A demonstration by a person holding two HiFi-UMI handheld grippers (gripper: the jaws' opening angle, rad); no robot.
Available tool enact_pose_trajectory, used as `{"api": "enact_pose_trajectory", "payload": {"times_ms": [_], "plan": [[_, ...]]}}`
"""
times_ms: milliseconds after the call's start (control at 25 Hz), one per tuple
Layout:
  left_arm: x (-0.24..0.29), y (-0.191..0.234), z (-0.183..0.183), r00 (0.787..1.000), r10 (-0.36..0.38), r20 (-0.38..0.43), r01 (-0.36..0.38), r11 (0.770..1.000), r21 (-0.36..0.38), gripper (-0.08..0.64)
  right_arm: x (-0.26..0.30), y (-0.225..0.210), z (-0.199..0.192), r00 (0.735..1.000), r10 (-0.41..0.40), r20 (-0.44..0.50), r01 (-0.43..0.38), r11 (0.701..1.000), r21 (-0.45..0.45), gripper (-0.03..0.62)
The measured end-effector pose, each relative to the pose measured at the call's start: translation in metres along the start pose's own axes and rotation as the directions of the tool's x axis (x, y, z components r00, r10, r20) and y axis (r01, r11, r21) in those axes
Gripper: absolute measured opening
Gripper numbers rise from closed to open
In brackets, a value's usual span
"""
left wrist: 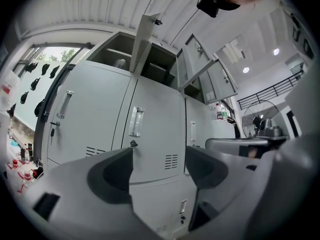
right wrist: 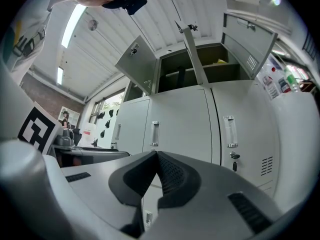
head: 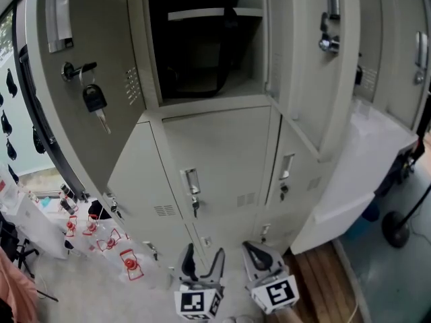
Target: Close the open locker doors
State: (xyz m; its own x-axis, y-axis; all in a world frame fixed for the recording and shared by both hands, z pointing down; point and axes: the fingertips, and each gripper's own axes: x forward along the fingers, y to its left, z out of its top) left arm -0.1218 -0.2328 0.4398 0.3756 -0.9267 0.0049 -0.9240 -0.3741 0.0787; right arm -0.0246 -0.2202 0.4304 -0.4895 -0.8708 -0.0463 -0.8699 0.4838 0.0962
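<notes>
The grey locker bank fills the head view. An upper compartment (head: pixel 202 39) stands open and dark, with a shelf inside. Its left door (head: pixel 87 66) swings out toward me with a black key (head: pixel 94 99) hanging from the lock. Another open door (head: pixel 316 52) juts out on the right. Both grippers sit low, in front of the closed lower lockers and well below the open doors. My left gripper (head: pixel 204 254) (left wrist: pixel 159 156) is open and empty. My right gripper (head: pixel 259 253) (right wrist: pixel 156 156) is shut on nothing. The right gripper view shows several upper doors (right wrist: pixel 137 64) ajar overhead.
Closed lower locker doors (head: pixel 215 160) with handles and keys face me. Red-tagged items (head: pixel 128 261) lie on the floor at left. A white bench (head: pixel 363 167) and a stand's round base (head: pixel 397 227) are at right. A fan (left wrist: pixel 260 119) stands further right.
</notes>
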Motion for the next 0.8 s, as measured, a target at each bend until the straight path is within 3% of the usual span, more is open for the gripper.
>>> {"api": "enact_pose_trajectory", "payload": {"times_ms": [160, 400, 640, 800], "plan": [[0.001, 0.0, 0.007, 0.999, 0.025, 0.034, -0.025, 1.0, 0.004, 0.311, 0.003, -0.001, -0.002, 1.0, 0.029, 0.009, -0.029, 1.0, 0.001, 0.005], [-0.014, 0.015, 0.015, 0.994, 0.11, 0.019, -0.111, 0.993, 0.031, 0.311, 0.012, 0.017, -0.002, 0.994, 0.112, 0.016, -0.113, 0.994, 0.013, 0.005], [-0.044, 0.05, 0.03, 0.969, 0.239, 0.064, -0.242, 0.97, 0.038, 0.311, 0.029, 0.039, 0.004, 0.979, 0.196, 0.058, -0.197, 0.98, 0.012, 0.005], [-0.06, 0.064, 0.033, 0.953, 0.299, 0.046, -0.301, 0.953, 0.04, 0.31, 0.037, 0.053, 0.011, 0.967, 0.239, 0.088, -0.242, 0.97, 0.019, 0.005]]}}
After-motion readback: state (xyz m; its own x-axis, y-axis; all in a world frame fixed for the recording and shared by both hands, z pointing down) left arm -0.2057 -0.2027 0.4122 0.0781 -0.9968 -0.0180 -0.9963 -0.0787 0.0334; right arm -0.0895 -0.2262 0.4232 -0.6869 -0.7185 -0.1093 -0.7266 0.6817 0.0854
